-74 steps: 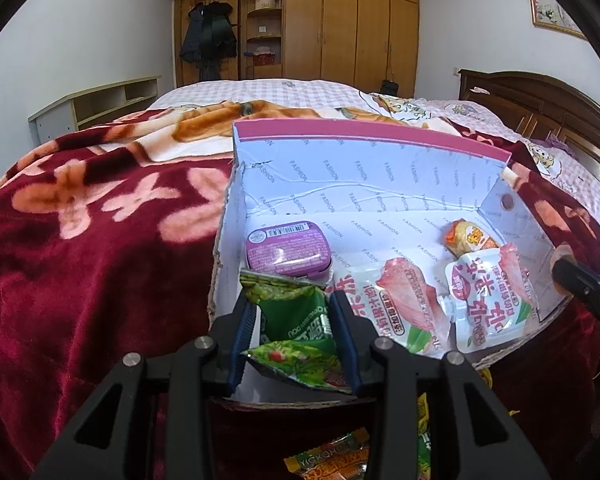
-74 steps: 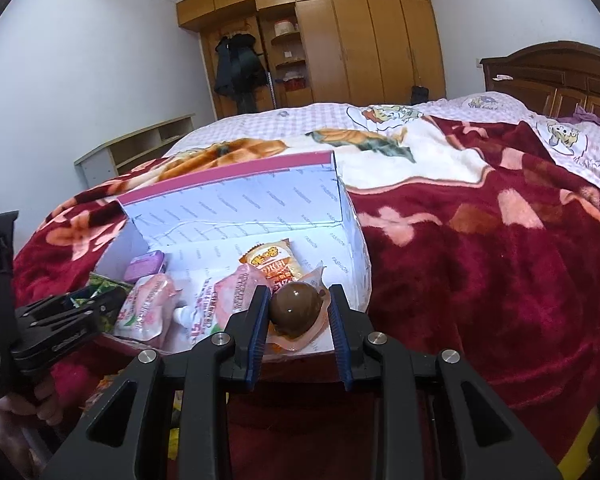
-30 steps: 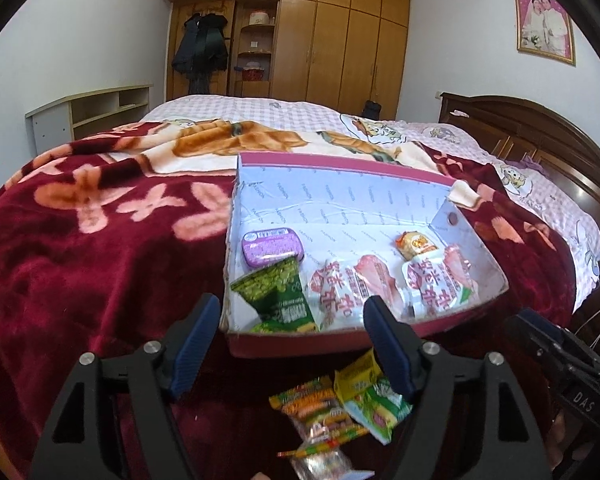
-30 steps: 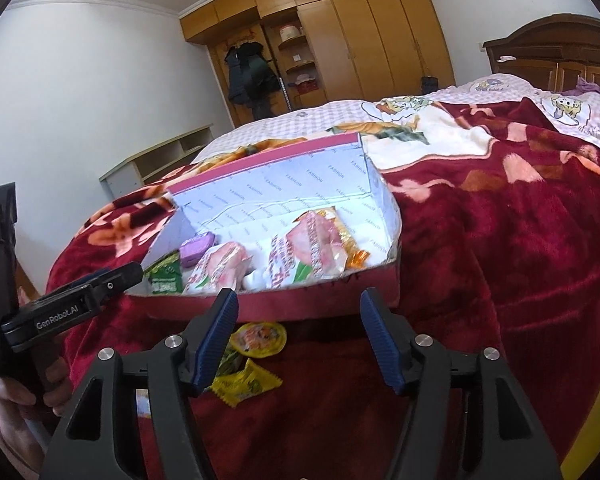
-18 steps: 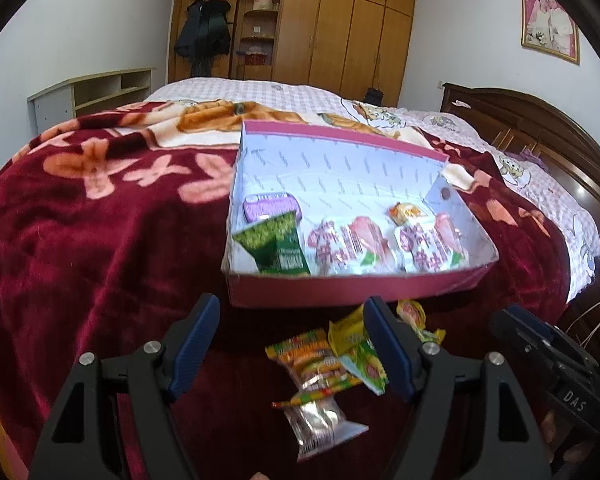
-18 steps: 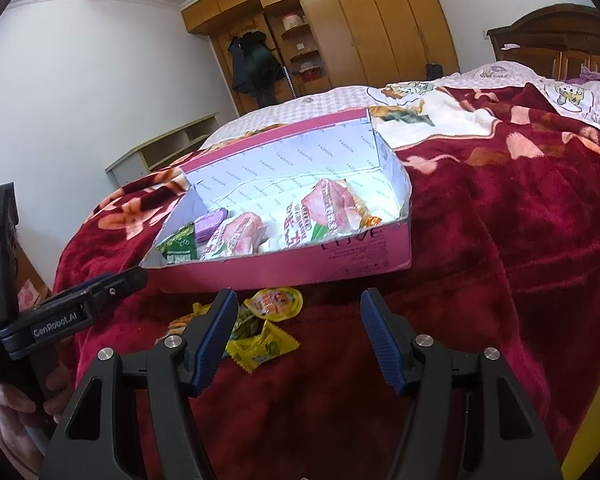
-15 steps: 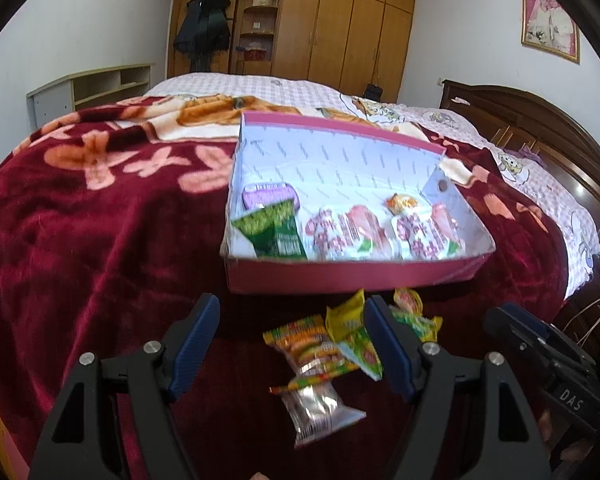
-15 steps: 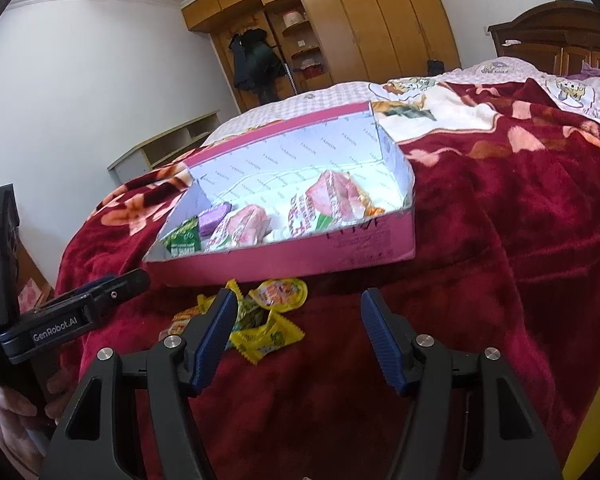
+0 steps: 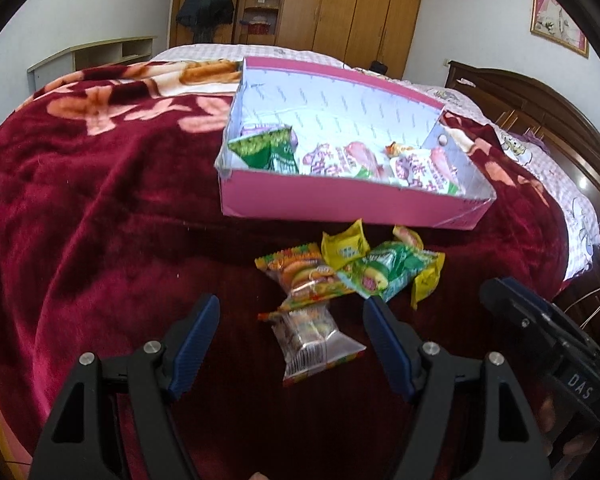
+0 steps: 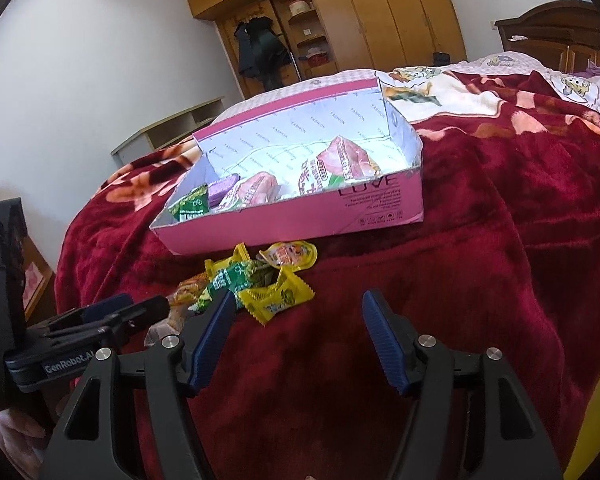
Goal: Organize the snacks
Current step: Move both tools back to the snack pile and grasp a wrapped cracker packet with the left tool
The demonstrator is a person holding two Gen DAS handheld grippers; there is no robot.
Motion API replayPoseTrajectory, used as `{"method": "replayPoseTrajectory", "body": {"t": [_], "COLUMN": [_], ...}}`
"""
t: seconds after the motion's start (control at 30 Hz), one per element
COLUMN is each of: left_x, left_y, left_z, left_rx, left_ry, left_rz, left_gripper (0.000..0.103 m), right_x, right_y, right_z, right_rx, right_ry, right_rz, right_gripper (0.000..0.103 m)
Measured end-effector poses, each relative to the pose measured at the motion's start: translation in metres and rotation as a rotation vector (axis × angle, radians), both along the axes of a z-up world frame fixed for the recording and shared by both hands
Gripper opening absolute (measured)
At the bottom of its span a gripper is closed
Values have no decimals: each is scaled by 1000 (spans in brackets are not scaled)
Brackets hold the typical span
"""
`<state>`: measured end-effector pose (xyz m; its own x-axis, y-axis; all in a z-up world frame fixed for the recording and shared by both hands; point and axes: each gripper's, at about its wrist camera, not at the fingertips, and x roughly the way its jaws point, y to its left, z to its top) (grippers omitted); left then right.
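Whereas each previously carried a snack into the pink box (image 9: pixel 340 200), both hand-held grippers, left (image 9: pixel 292 320) and right (image 10: pixel 296 320), now gape empty above loose packets (image 9: pixel 340 272).

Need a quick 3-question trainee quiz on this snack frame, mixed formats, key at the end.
1. True or false: the left gripper is shut on a snack.
2. Where do the loose snack packets lie? A) inside the pink box B) on the red blanket in front of the pink box C) on the wooden shelf
3. Fill in: the packet nearest the left gripper, lying on the blanket in line with its open jaws, is the ____ one.

Key: 1 false, both the left gripper and the right gripper are open and empty. 2 B, on the red blanket before the pink box. 3 clear.
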<state>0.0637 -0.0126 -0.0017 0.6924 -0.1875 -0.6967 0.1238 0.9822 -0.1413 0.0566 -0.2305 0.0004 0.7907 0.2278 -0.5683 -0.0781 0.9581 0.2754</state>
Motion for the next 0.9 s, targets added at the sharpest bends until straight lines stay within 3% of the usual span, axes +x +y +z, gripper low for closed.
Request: {"method": "replayPoseTrajectory", "body": {"t": [0.9], "left_x": [0], "left_y": [-8], "left_z": [-26], "left_rx": [15], "left_ry": [17], "left_rz": [19], "left_gripper": [78], "right_x": [-2], "right_y": [0], "right_z": [-21], "right_rx": [23], "right_ry": [53], "right_rz": [-5], "right_gripper": [68]}}
